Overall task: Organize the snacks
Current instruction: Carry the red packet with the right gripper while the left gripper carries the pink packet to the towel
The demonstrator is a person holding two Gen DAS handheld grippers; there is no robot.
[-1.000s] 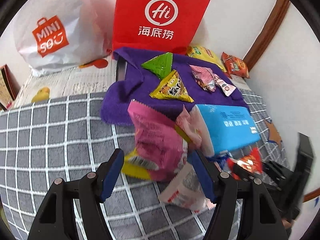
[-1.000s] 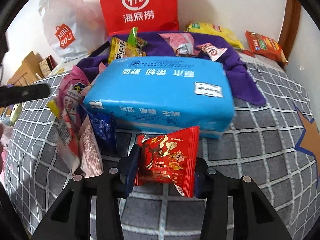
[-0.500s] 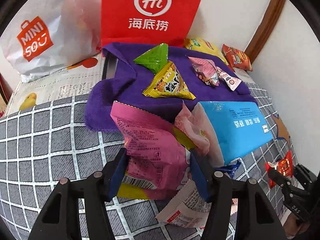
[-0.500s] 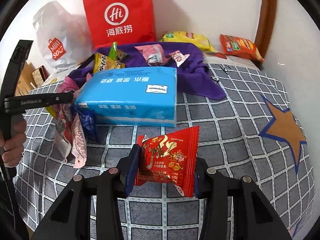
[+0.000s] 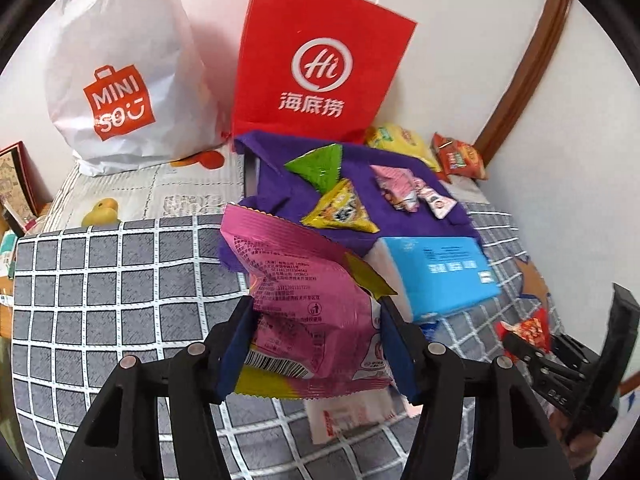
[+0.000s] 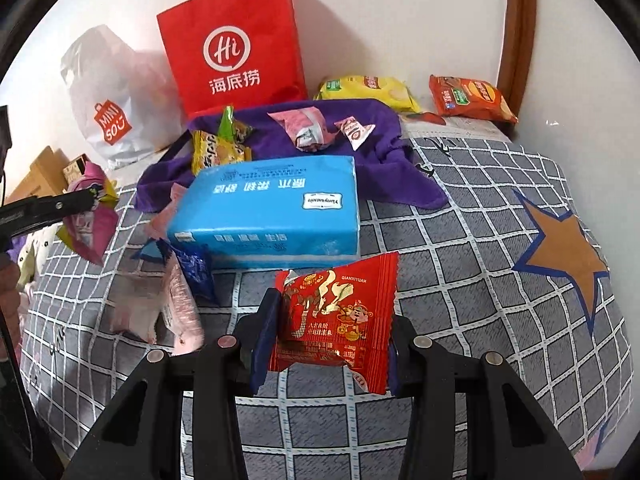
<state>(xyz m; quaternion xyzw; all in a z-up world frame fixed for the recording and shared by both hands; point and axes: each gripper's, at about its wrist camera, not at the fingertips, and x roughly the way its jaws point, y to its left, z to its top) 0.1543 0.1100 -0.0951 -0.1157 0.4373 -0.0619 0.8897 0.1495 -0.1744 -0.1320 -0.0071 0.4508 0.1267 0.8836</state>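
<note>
A: Fingers first — what does the left gripper have?

B: Its blue pads are pressed on the two sides of a crinkled pink foil snack packet with a yellow bottom edge and a barcode. The jaws have just been closing on it, and the packet hangs clear of the grey cloth with white grid lines.

A: And the right gripper?

B: Narrowly set, clamped on a small red foil packet printed with gold figures, held above the same grid cloth.

A: What lies beyond the right fingers?

B: At twelve o'clock, a blue plastic-wrapped tissue pack lying flat. At ten o'clock, a small dark blue wrapper and pale pink sachets lie just beside its near corner.

A: Further out?

B: A rumpled purple towel at twelve o'clock carries a green triangular packet, a yellow one and pink wrappers. Behind it a red paper bag with a white "Hi" logo stands against the wall, a white plastic Miniso bag at eleven. A yellow crisp bag and an orange one lie at one o'clock.
</note>
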